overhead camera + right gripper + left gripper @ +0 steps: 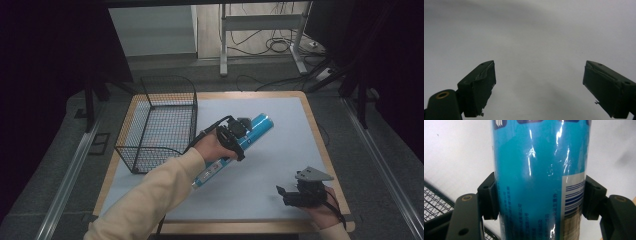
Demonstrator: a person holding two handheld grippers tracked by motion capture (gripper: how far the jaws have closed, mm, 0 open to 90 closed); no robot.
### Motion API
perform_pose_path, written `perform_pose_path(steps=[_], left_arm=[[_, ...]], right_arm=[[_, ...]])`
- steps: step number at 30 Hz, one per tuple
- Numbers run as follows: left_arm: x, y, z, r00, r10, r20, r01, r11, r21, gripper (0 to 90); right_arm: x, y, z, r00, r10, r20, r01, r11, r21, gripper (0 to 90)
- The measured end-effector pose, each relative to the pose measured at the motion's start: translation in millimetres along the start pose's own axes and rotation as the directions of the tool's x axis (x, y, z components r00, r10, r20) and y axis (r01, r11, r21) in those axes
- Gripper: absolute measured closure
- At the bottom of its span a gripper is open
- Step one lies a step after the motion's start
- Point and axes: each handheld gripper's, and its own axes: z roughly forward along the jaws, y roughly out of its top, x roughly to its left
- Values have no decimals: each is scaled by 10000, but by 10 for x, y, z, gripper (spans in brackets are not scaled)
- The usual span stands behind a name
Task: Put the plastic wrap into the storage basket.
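Observation:
A long blue tube (pixel 252 131) with a white label end is lifted at a slant over the white sheet, its far end pointing up and right. My left gripper (pixel 234 137) is shut across its middle. In the left gripper view the tube (pixel 539 157) stands between the two black pads (pixel 489 197), which press on both of its sides, and a barcode shows at its right. My right gripper (pixel 286 196) rests low near the table's front right, open. In the right gripper view its jaws stand wide apart (pixel 539 82) over bare white sheet.
A black wire basket (pixel 160 125) stands at the table's back left, just left of the lifted tube, and its mesh shows in the left gripper view (pixel 436 205). The white sheet (pixel 280 150) covers a wooden table. Desk legs and cables lie beyond the far edge.

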Motion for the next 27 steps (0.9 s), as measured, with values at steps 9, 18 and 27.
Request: perform_pose_path(steps=[9,18,27], left_arm=[[56,27,-44,9999,26,-100,-25,9999,114,313],[95,49,-93,10000,-25,-94,25,10000,14,313],[142,122,-201,9997,76,-214,-77,10000,-14,313]], right_arm=[[3,7,-10,10000,30,13,-29,10000,-74,116],[6,8,-12,10000,46,-14,-46,10000,-72,116],[4,9,-12,10000,3,-13,-3,9999,-106,116]])
